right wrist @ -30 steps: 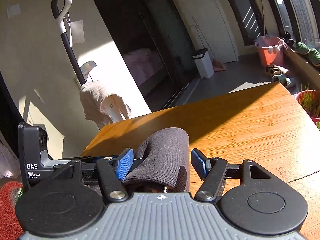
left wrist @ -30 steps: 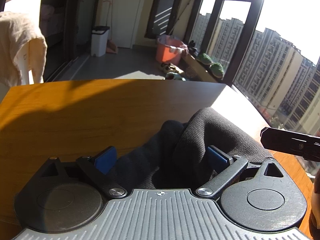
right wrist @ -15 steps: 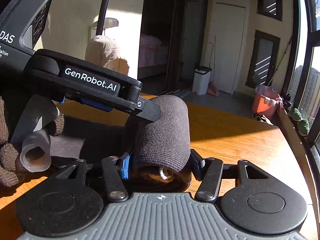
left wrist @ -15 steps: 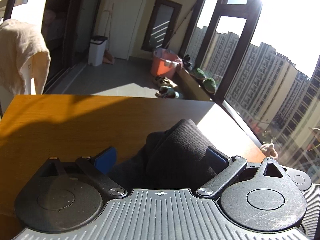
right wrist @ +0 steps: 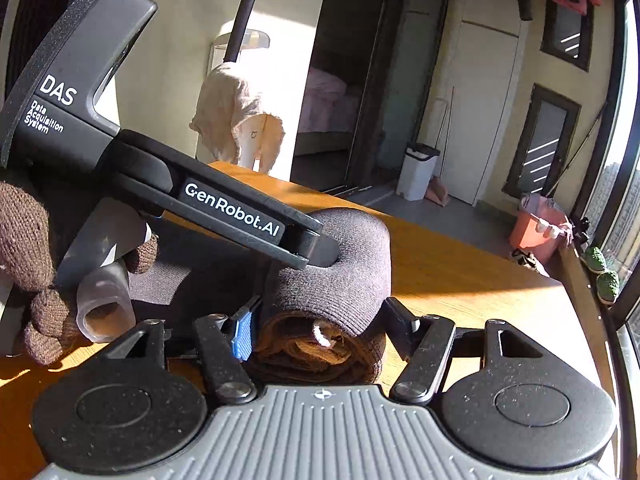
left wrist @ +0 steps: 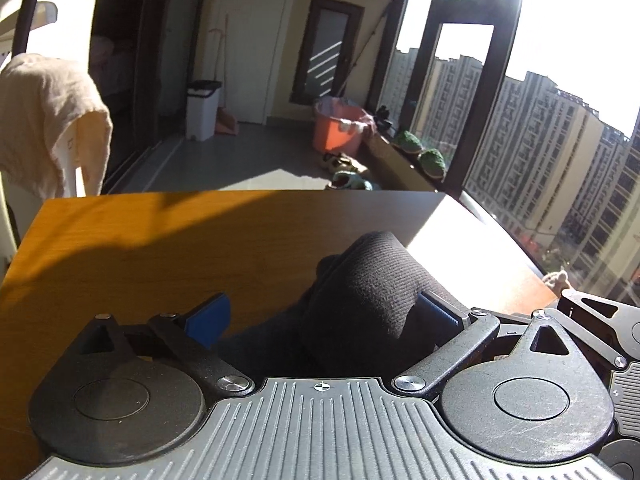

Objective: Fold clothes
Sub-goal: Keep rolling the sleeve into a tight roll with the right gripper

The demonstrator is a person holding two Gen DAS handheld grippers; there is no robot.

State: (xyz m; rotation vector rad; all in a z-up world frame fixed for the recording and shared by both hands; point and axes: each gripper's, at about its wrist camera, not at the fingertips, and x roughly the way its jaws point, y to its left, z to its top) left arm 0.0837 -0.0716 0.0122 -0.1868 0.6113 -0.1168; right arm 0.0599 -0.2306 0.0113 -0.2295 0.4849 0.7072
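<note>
One rolled dark garment (right wrist: 340, 276) (knitted), two hand-held grippers (left wrist: 324, 316) (right wrist: 320, 328), one table (left wrist: 160, 248).

My dark knit garment (right wrist: 332, 276) sits rolled into a thick bundle at lower centre of frame, its layered end facing me.

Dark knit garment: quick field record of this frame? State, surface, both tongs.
garment: dark knit garment, rolled into a thick bundle
surface: wooden table, partly in sun
left tongs: open, the roll lies against its right pad only
right tongs: closed around the end of the roll
contact: left tool's finger presses on top of the roll
hand: knit-gloved hand on left tool
</note>
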